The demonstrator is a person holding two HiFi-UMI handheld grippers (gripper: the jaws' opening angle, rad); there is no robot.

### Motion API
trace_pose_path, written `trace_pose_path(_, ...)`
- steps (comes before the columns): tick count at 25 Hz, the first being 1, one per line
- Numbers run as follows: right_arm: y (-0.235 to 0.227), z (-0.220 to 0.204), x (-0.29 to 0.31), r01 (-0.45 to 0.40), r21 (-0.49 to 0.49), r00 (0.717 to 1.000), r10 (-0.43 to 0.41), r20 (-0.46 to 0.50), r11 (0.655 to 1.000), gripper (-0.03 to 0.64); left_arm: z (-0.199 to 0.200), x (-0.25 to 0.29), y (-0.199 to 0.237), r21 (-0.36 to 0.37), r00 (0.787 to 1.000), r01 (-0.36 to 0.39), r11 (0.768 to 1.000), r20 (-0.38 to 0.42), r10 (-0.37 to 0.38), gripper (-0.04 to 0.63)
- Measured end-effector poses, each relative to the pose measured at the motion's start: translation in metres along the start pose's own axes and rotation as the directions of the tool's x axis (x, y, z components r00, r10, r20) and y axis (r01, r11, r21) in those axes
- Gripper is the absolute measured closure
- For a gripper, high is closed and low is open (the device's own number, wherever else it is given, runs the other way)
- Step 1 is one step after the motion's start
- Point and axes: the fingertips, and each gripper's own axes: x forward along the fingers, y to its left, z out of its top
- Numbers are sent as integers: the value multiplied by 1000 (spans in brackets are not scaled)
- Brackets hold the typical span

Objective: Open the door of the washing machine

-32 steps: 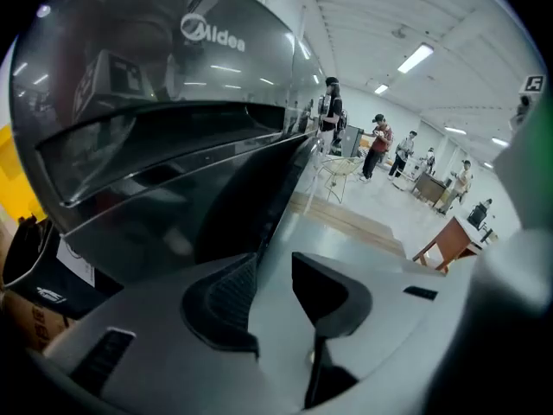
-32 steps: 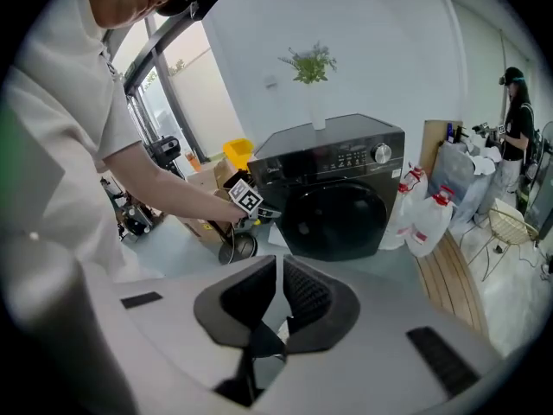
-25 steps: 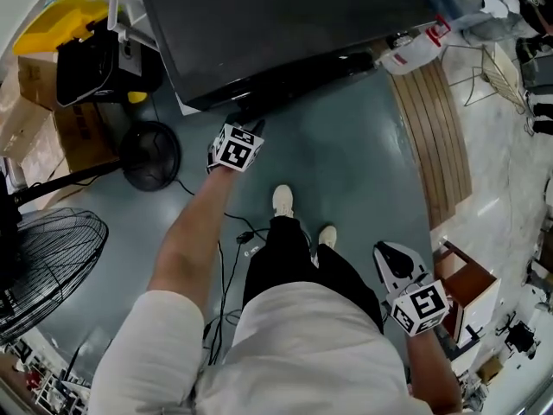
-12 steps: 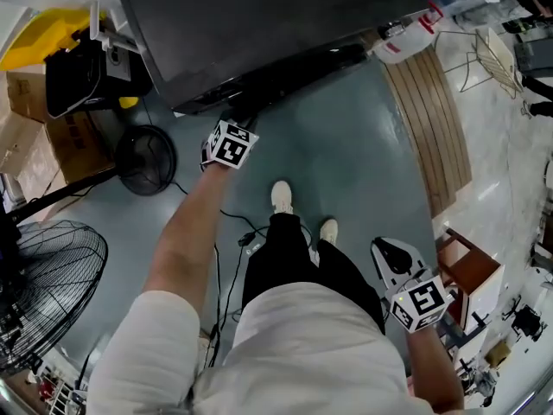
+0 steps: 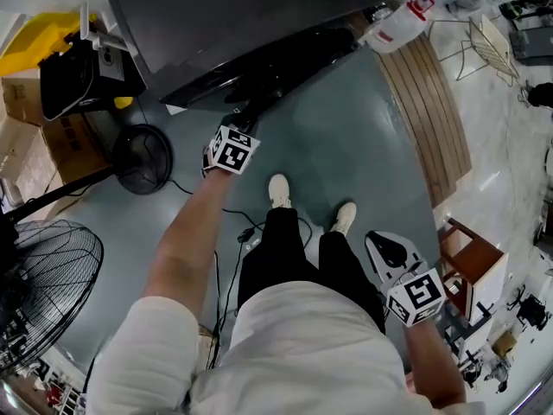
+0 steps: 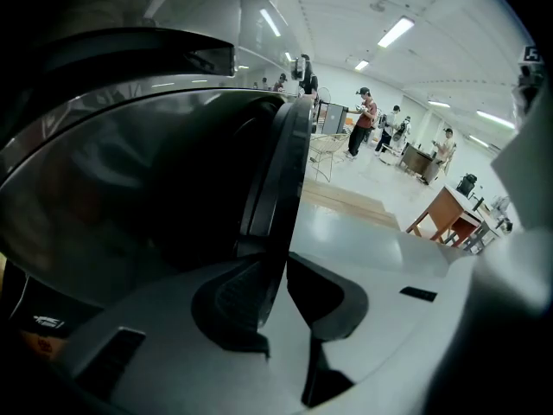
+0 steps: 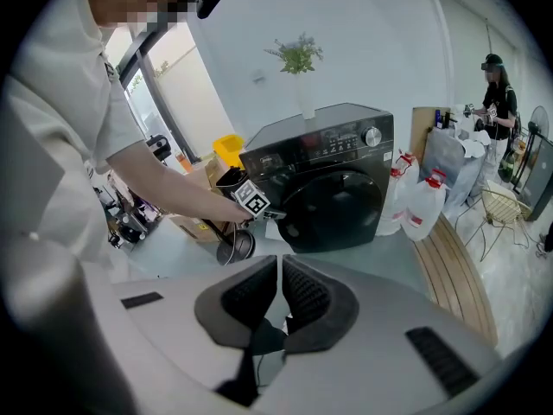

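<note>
At 12 o'clock of the person in the head view, the black washing machine (image 5: 259,15) is filling the top of frame. Its round door (image 5: 276,63) is facing the grey floor (image 5: 363,145). From these views, how far the door is standing off the front cannot be told.

A slatted wooden bench (image 5: 432,111) is running along the floor at 2 o'clock. A large floor fan (image 5: 43,275) is standing at 9 o'clock. Two white water jugs (image 7: 423,206) are sitting between machine and bench.

The left gripper (image 5: 249,115) is reaching out at 11 o'clock, arm extended, meeting the door at its left edge. In the left gripper view its jaws are closing on the door (image 6: 276,171): the dark rim is running down between the two pads (image 6: 233,296), and the left gripper (image 6: 275,271) is clamping it.

The right gripper (image 5: 386,251) is hanging low at 5 o'clock beside the person's leg, well apart from the machine. In the right gripper view the right gripper (image 7: 278,288) is showing its jaws drawn together, only a thin slit between them, holding nothing.
</note>
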Motion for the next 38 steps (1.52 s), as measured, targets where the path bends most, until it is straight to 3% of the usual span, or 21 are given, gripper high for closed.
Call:
trace_pose_path(20, -34, -58, -49, -52, -19, 997, 53, 62, 998, 607, -15, 10, -132, -121, 999, -16, 993, -47, 11, 515)
trace_pose_path(38, -93, -118, -101, -49, 52, 993, 43, 106, 997, 607, -1, 45, -244, -237, 996, -13, 971, -88, -8, 505)
